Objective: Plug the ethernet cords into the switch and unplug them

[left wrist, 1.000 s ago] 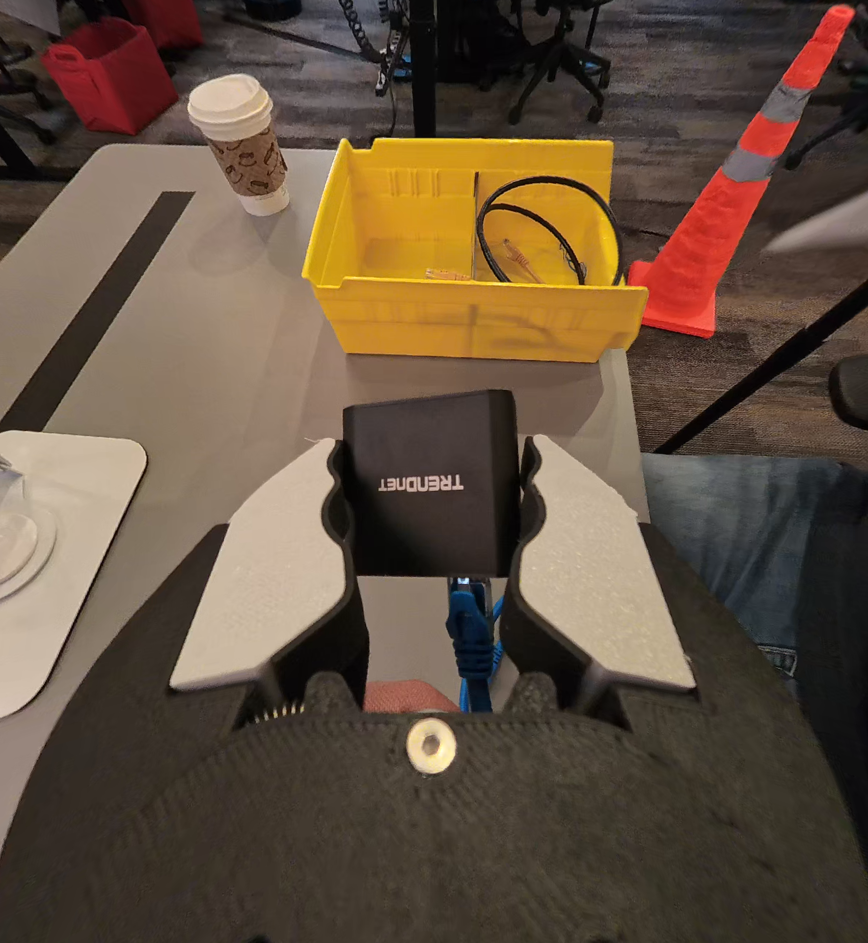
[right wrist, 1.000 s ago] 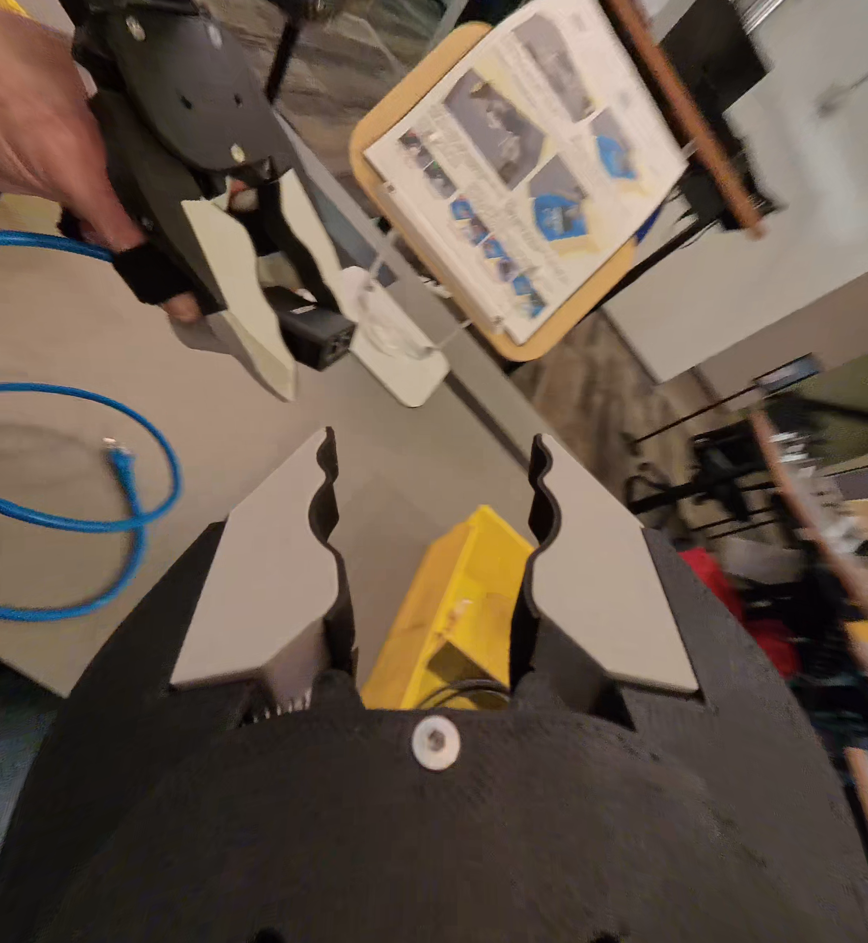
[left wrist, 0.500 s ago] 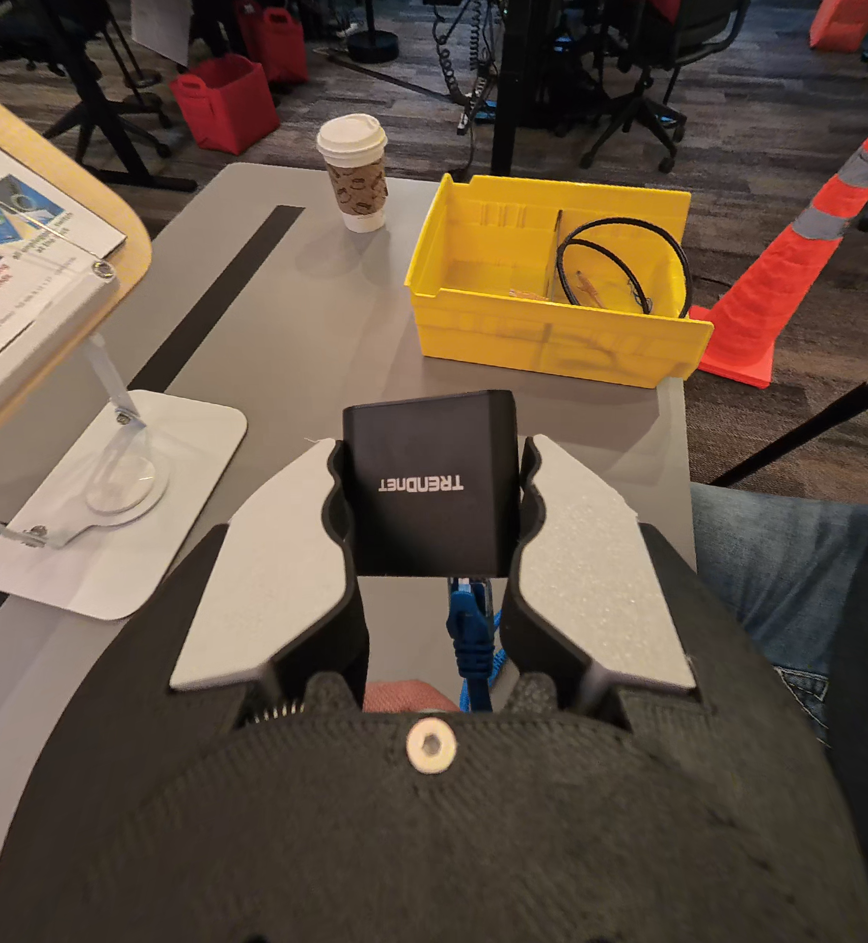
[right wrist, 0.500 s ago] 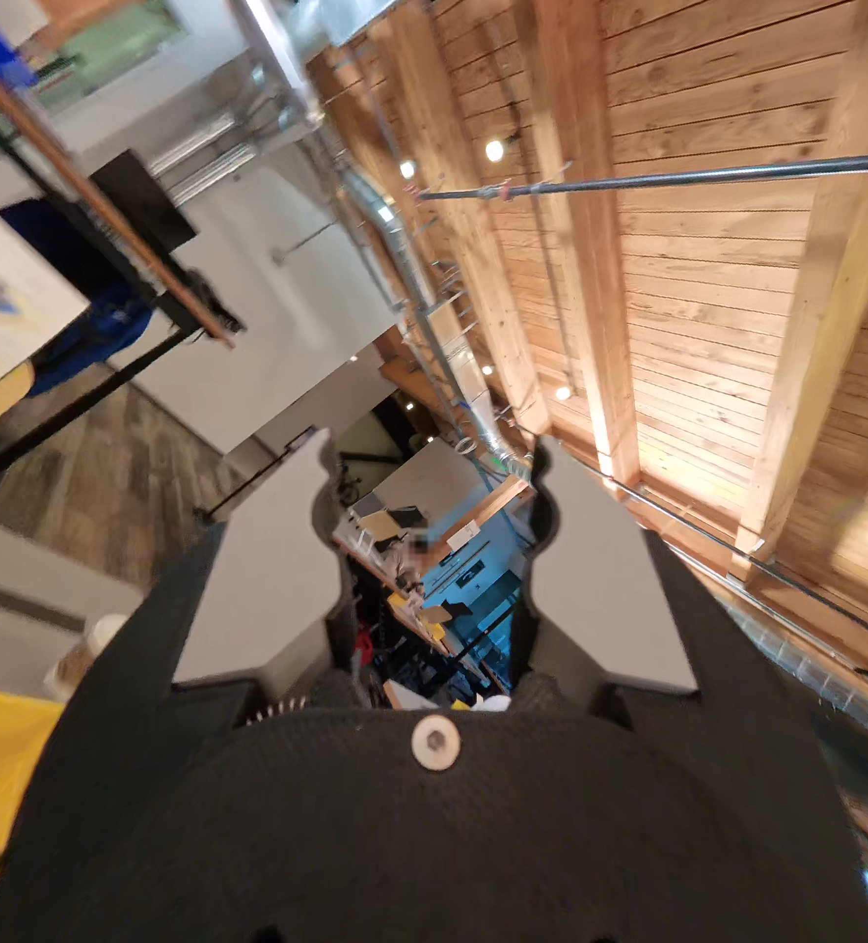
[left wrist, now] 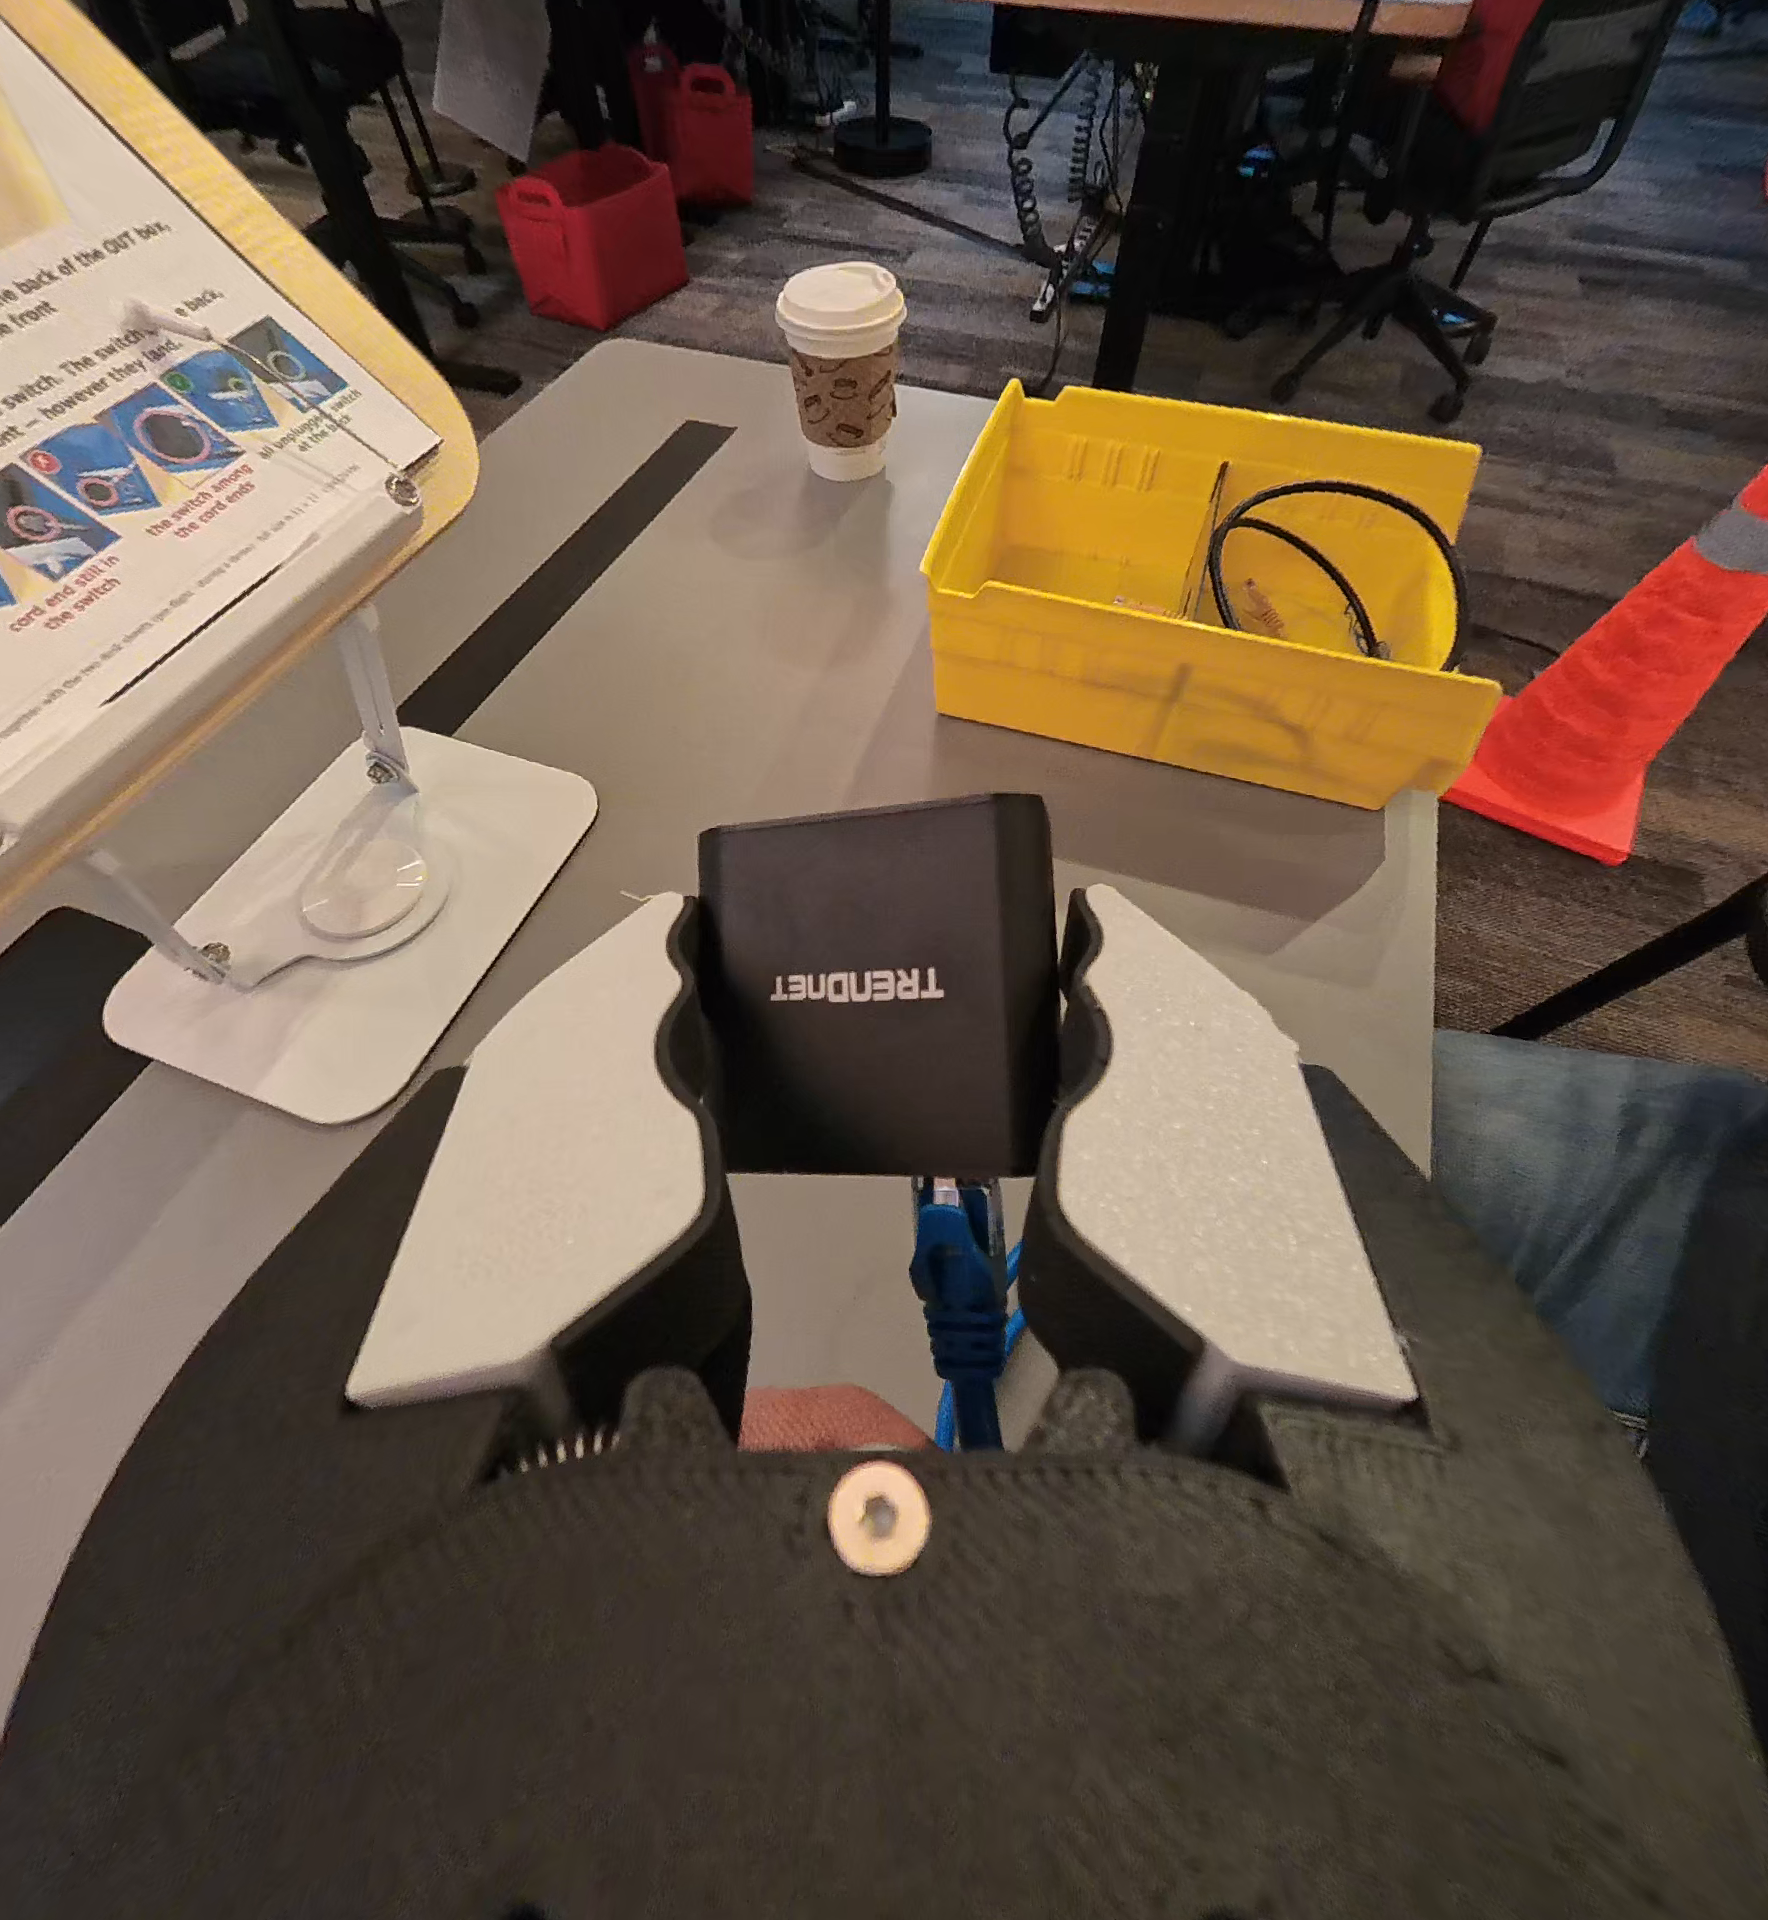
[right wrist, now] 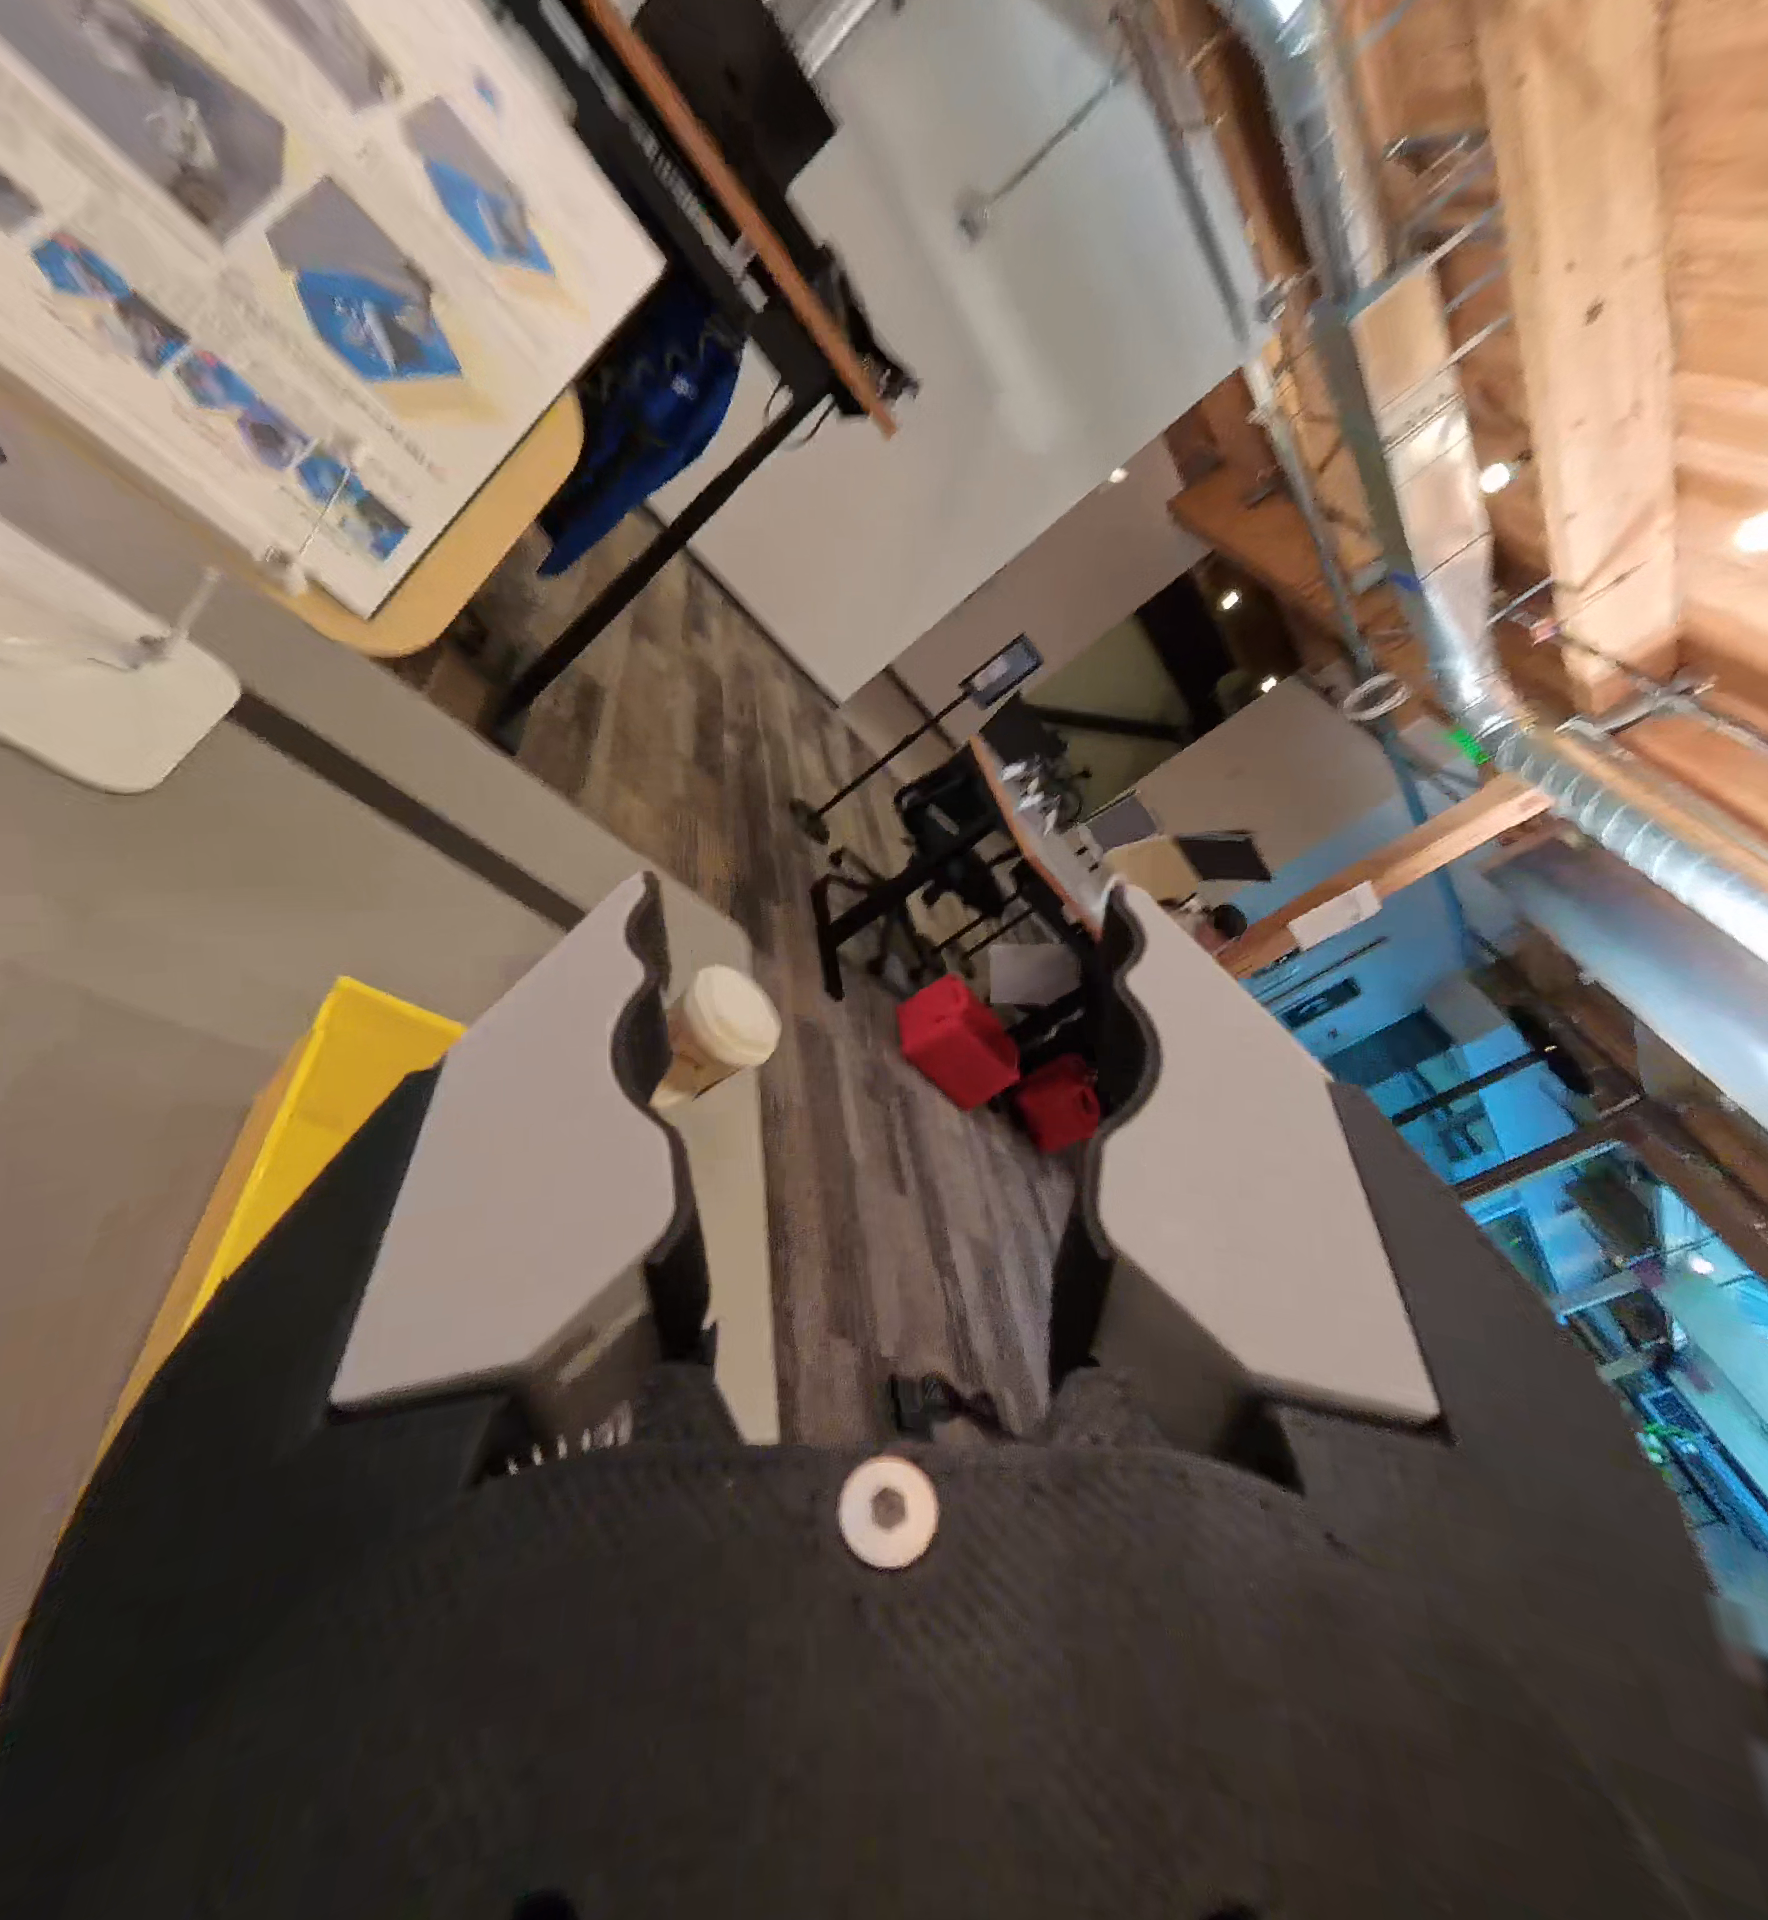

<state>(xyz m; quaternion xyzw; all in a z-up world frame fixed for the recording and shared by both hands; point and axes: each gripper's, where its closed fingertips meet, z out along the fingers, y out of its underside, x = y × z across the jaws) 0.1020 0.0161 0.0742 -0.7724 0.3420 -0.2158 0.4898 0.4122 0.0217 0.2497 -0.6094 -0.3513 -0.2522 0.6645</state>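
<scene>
Between my left gripper's [left wrist: 875,1023] fingers, the black switch [left wrist: 872,987] is sitting pinched above the table [left wrist: 755,644], a blue cord [left wrist: 958,1314] apparently plugged underneath; my right gripper [right wrist: 885,1039], spread and empty, is swinging down from ceilingward; probably fetching another cord.

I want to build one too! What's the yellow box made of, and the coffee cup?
The yellow bin looks like hard moulded plastic: glossy walls, ribs, a slotted divider. The coffee cup seems paper, with a brown cardboard-looking sleeve and a white lid, probably plastic.
</scene>
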